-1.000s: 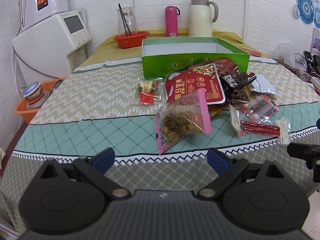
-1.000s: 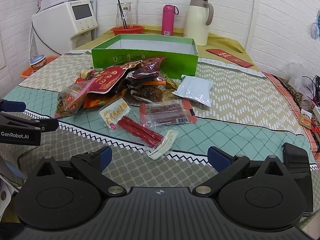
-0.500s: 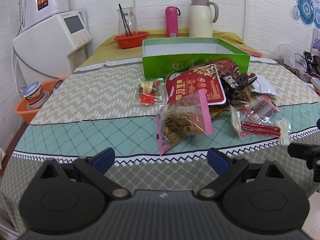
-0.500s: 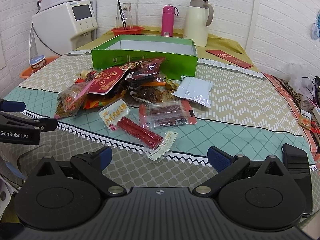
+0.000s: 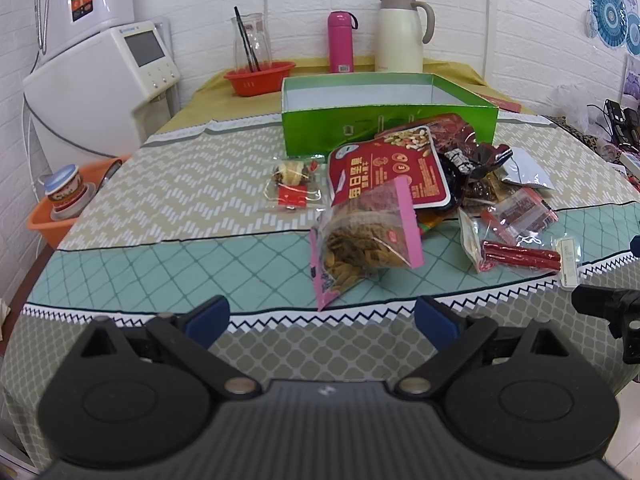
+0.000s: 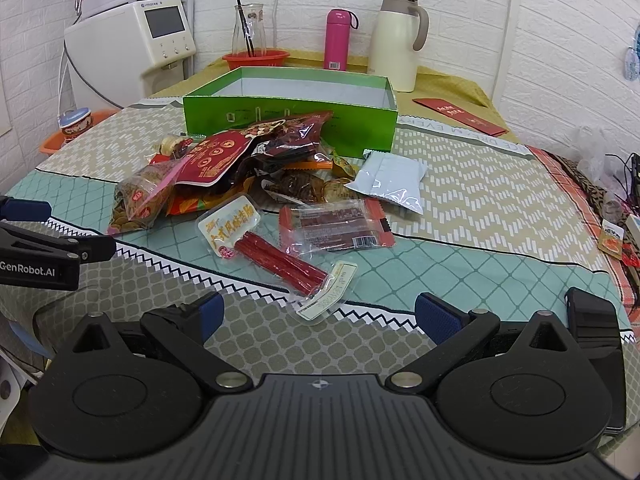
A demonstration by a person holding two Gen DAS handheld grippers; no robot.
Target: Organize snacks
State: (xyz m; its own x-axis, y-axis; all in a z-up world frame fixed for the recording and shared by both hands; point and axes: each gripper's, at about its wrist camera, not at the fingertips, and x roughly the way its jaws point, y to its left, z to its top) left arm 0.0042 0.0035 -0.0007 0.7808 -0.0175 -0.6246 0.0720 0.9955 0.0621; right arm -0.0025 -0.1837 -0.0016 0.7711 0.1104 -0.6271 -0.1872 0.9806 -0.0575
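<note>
A pile of snack packets lies on the patterned tablecloth in front of an open green box (image 5: 384, 120) (image 6: 288, 114). A pink-edged bag of seeds (image 5: 366, 246) (image 6: 140, 200) is nearest my left gripper (image 5: 322, 318), which is open and empty at the table's front edge. A red sausage pack (image 6: 276, 258) (image 5: 520, 256) lies just ahead of my right gripper (image 6: 316, 318), also open and empty. A large red nut bag (image 5: 388, 172), a clear packet of dark strips (image 6: 336, 226), a pale grey pouch (image 6: 390, 182) and a small clear candy packet (image 5: 294, 186) lie around them.
A white water dispenser (image 5: 100, 84) stands at the left. A red basket with a glass jar (image 5: 258, 76), a pink flask (image 5: 340, 42) and a cream jug (image 5: 400, 34) stand behind the box. An orange tub (image 5: 60, 216) sits off the left edge. A red envelope (image 6: 460, 116) lies far right.
Both grippers have crept slightly forward toward the snack pile. Nothing on the table has moved, and both grippers stay open.
</note>
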